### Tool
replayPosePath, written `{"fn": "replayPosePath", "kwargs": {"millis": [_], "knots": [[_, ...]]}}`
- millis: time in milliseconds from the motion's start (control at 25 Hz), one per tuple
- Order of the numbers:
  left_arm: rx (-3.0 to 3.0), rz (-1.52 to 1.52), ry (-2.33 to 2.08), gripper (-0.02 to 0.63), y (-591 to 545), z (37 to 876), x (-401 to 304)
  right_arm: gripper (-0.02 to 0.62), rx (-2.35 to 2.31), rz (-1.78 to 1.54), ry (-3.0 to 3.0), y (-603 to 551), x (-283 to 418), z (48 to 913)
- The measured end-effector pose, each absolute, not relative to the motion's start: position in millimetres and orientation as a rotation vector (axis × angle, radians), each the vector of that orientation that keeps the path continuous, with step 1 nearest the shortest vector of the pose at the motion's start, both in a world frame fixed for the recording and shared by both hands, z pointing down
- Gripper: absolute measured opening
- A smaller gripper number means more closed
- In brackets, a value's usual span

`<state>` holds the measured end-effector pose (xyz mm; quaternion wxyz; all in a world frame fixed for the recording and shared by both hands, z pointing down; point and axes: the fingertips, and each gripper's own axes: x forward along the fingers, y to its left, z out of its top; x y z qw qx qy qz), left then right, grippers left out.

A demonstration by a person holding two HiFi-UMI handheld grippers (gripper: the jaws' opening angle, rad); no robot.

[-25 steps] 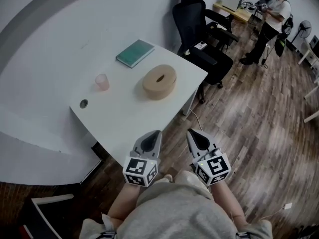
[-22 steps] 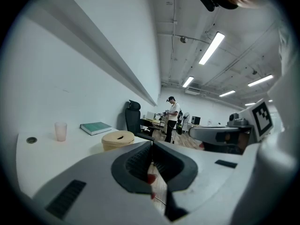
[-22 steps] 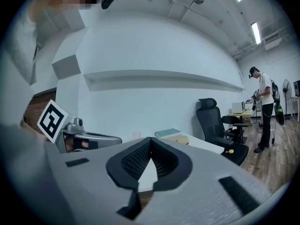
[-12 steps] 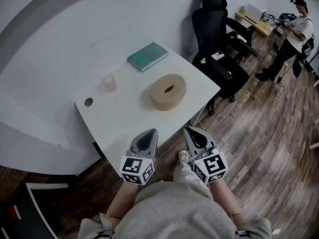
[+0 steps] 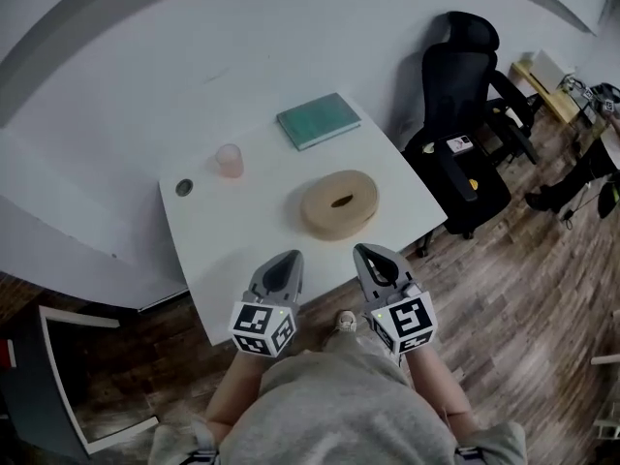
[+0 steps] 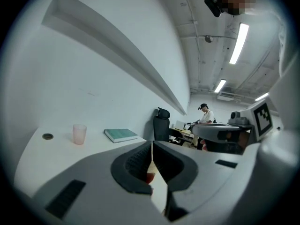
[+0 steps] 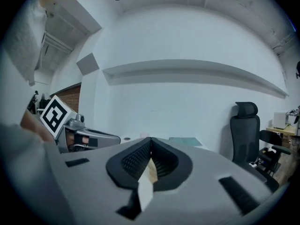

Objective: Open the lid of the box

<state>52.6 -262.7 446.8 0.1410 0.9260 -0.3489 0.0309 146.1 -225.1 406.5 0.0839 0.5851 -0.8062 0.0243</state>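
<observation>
A round tan box with a slot in its lid sits on the white table, near the front right part. My left gripper and right gripper hover side by side at the table's near edge, both shut and empty, short of the box. In the left gripper view the jaws meet tip to tip; the box is hidden behind them. In the right gripper view a sliver of the tan box shows through the gap behind the shut jaws.
A pink cup, a green book and a small dark disc lie on the table's far part. A black office chair stands right of the table. A person's legs show at the far right; wooden floor lies below.
The view has swung: table and box now sit more centred before me. Both grippers stayed shut and side by side, drawing level with the table's near edge.
</observation>
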Motion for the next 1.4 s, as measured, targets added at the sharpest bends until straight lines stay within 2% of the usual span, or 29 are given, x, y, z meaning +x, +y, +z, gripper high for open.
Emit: {"fn": "replayPosePath", "kwargs": {"millis": [320, 520, 1400], "knots": [[2.604, 0.109, -1.091, 0.009, -283.4, 465.8, 65.0, 0.008, 1.556, 0.096, -2.490, -265.8, 156.1, 420.4], [2.577, 0.128, -1.123, 0.042, -291.1, 475.8, 71.4, 0.021, 1.474, 0.134, -2.527, -284.3, 160.2, 433.3], [2.438, 0.224, -1.114, 0.272, -316.1, 559.5, 97.2, 0.214, 0.969, 0.011, -2.434, -318.1, 165.3, 501.3]]}}
